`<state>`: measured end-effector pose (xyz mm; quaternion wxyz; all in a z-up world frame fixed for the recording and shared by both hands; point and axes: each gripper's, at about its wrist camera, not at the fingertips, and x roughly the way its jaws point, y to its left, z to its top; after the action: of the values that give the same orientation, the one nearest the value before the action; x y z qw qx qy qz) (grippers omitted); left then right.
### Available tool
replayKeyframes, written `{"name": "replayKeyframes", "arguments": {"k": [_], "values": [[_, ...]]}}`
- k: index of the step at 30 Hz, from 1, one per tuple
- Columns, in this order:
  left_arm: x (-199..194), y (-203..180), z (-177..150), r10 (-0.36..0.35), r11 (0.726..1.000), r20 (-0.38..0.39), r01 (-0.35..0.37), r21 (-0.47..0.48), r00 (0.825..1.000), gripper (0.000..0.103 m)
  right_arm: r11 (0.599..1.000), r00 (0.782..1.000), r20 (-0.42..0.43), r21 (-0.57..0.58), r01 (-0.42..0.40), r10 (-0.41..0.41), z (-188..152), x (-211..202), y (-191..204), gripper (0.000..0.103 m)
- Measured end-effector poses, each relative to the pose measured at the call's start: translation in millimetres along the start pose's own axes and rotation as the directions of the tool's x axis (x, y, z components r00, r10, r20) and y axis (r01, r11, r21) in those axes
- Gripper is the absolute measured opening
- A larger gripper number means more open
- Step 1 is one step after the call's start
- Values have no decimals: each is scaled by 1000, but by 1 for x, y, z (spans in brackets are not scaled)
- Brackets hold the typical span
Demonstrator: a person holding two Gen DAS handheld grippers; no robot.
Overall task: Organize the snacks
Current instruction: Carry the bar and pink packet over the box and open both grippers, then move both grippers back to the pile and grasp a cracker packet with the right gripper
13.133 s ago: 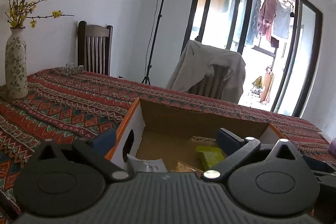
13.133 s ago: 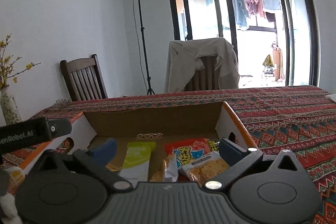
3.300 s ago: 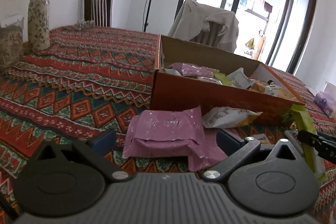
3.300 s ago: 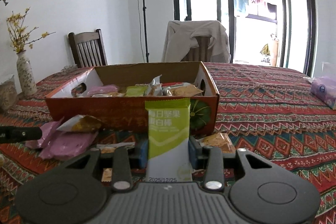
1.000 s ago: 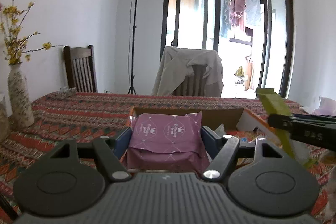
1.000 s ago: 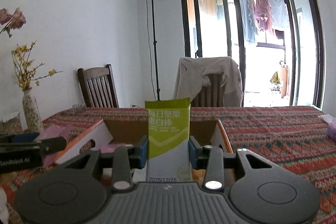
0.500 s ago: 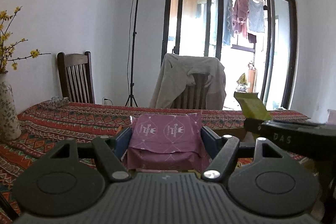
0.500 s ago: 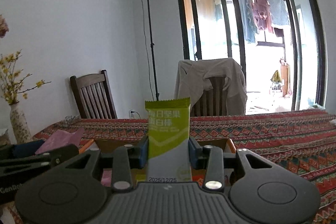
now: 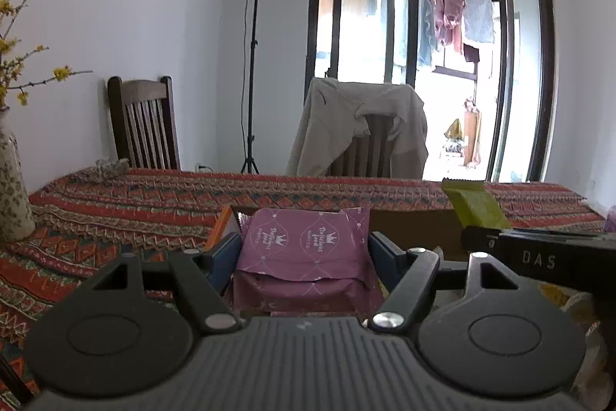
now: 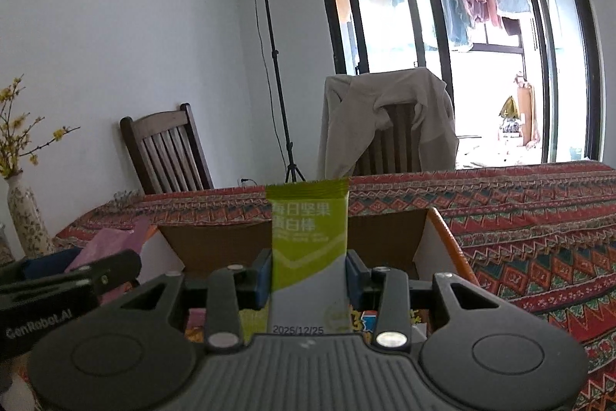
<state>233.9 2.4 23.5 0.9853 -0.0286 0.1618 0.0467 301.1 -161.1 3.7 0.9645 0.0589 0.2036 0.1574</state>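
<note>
My left gripper [image 9: 304, 253] is shut on a purple snack pack [image 9: 304, 245], held over the near left part of the cardboard box [image 9: 412, 226]. My right gripper [image 10: 308, 272] is shut on a green and white snack bar [image 10: 308, 237] that stands upright between its blue pads, above the box [image 10: 215, 241]. The right gripper and its green bar [image 9: 475, 208] show at the right of the left wrist view. The left gripper with the purple pack [image 10: 111, 245] shows at the left of the right wrist view. Several snack packets lie inside the box, mostly hidden under my grippers.
The box sits on a table with a red patterned cloth [image 10: 539, 218]. A patterned vase [image 9: 11, 199] with yellow flowers stands at the left. Behind the table are a wooden chair [image 10: 165, 153], a second chair draped with a beige jacket [image 10: 389, 126], a lamp stand [image 10: 273, 64] and a glass door.
Both grippers have moved forward and dropped a little over the box, each still holding its snack. The far edge of the table and the chairs look closer.
</note>
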Motion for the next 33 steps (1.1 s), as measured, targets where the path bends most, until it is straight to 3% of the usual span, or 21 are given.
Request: {"name": "replayKeyframes", "arguments": {"k": [4,7,10,11,12,13,23,33], "values": [[2,1,-3,-7,1000,-9,7,-1,1000,74,1000,1000,-21,2,8,-8,-4,4,-1,40],[-1,4,-4,-3,1000,4,3,-19,1000,82,1000,999,-25,14,22,-21,-4,5,-4,46],[-2,7,-3,1,999,18,-1,-34,1000,92,999,1000,-12,32,29,-29,-3,2,-8,73],[-3,8,-4,8,999,20,-7,-41,1000,103,999,999,-6,37,33,-33,-3,0,-9,86],[-3,9,-4,17,999,23,-16,-51,1000,103,999,999,-1,43,33,-33,-3,-1,-10,97],[-3,10,-5,24,998,21,-23,-56,999,103,998,1000,3,52,31,-31,-4,-1,-12,101],[1,15,-2,22,997,-18,-23,-77,1000,103,997,999,5,62,45,-46,-4,-1,-15,103],[-27,17,20,4,992,-27,-7,-125,1000,103,999,997,64,20,49,-50,18,-32,-8,103]]}}
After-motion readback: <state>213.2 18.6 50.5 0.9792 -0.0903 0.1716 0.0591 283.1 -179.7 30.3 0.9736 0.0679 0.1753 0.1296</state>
